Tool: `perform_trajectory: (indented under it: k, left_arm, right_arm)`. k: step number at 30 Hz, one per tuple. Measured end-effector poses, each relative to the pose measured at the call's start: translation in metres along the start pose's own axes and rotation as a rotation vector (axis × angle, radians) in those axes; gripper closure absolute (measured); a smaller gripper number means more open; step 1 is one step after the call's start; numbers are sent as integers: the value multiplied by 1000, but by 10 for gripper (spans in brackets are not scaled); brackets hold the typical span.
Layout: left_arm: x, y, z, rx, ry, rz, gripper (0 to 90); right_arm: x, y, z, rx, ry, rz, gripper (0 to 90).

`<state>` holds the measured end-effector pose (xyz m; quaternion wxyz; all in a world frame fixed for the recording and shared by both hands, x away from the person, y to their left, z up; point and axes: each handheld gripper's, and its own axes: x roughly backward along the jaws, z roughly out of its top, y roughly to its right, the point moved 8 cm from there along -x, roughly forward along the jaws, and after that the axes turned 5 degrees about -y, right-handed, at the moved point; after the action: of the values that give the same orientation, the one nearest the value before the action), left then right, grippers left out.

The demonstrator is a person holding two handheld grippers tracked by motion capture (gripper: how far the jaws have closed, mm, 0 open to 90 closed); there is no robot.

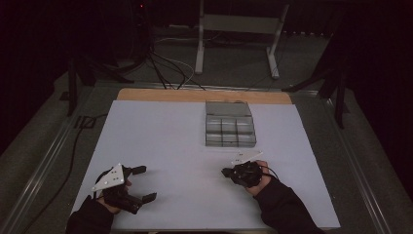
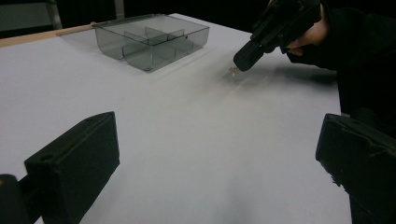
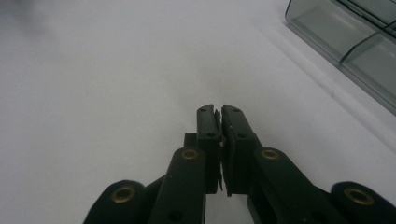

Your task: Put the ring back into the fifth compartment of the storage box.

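Small pale object [image 2: 233,70], too tiny to identify, on white table surface, at right tool's tip [image 2: 244,61]

Black left gripper [image 1: 144,184] and right gripper [image 1: 225,172] over a white table [image 1: 160,141] (smoky grey, see-through compartment box [image 1: 230,124]).

Dark room around me, grey floor [image 1: 234,58], white metal stand [image 1: 238,24] behind tabletop [image 1: 160,141], black cables [image 1: 165,68] trailing
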<state>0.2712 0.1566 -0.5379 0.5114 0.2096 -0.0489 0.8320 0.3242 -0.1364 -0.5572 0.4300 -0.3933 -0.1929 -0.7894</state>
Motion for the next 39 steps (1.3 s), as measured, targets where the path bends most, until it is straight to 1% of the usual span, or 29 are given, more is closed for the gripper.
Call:
perform_trajectory:
  k: [10, 12, 19, 22, 26, 28, 30, 32, 39]
  left_arm:
    - [0, 0, 1, 2, 5, 0, 7]
    - [0, 0, 0, -4, -1, 0, 7]
    - [0, 0, 1, 3, 8, -2, 7]
    - [0, 0, 0, -2, -1, 0, 7]
    - [0, 0, 0, 2, 4, 0, 7]
    - [0, 0, 0, -1, 2, 1, 7]
    - [0, 0, 0, 0, 5, -1, 7]
    - [1, 0, 0, -1, 3, 1, 7]
    - [1, 1, 0, -3, 1, 0, 7]
  right_arm:
    - [5, -2, 4, -7, 17, 1, 871]
    - [5, -2, 5, -7, 19, 2, 871]
    - [8, -3, 8, -6, 24, 3, 871]
    - [9, -2, 11, -7, 31, 2, 871]
    - [12, 0, 13, -9, 39, -3, 871]
    - [13, 0, 14, -14, 42, 1, 871]
    - [15, 1, 15, -7, 46, -4, 871]
    - [17, 2, 17, -15, 53, -6, 871]
    - [23, 5, 23, -18, 69, -14, 871]
